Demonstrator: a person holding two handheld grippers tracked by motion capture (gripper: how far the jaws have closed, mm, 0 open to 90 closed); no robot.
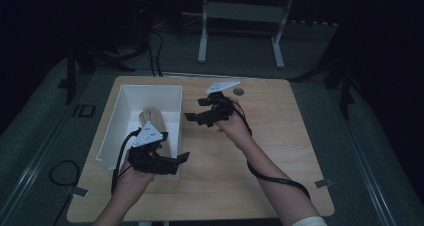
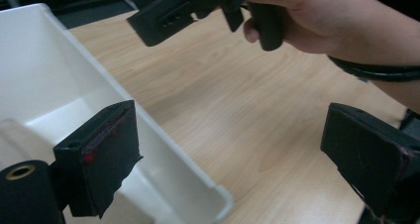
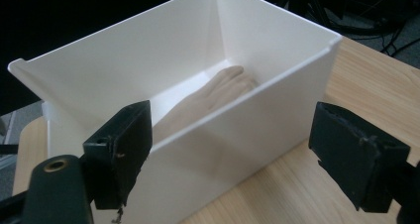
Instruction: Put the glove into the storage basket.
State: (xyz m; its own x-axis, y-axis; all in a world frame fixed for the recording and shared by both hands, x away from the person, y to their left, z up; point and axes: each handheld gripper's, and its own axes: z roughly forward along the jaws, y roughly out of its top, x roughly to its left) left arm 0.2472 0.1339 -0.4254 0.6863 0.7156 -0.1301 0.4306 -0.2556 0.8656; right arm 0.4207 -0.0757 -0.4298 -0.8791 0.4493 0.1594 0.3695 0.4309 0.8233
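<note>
A white box point(image 1: 122, 117) stands on the left part of the wooden table point(image 1: 260, 161), its long side running away from the person; inside it, toward the far end, lies a beige glove point(image 1: 151, 118) flat on the bottom, seen from the right gripper view as a pale shape point(image 3: 213, 97) beyond the near wall. The left gripper point(image 1: 175, 161) sits at the box's near right corner, its jaws spread wide with nothing between them; in the left gripper view one jaw hangs over the inside of the box point(image 2: 59, 80) and the other over the bare table, so the box's wall runs between them (whether either jaw touches the wall I cannot tell). The right gripper point(image 1: 195, 111) hovers just beside the box's right wall, pointing toward it; its jaws too are wide apart and empty, and in the right gripper view they frame that wall without gripping it. From the left gripper view the right hand point(image 2: 317, 16) is up above the table, wrapped round its handle; a small dark round disc point(image 1: 238, 91) lies on the table near the far edge.
</note>
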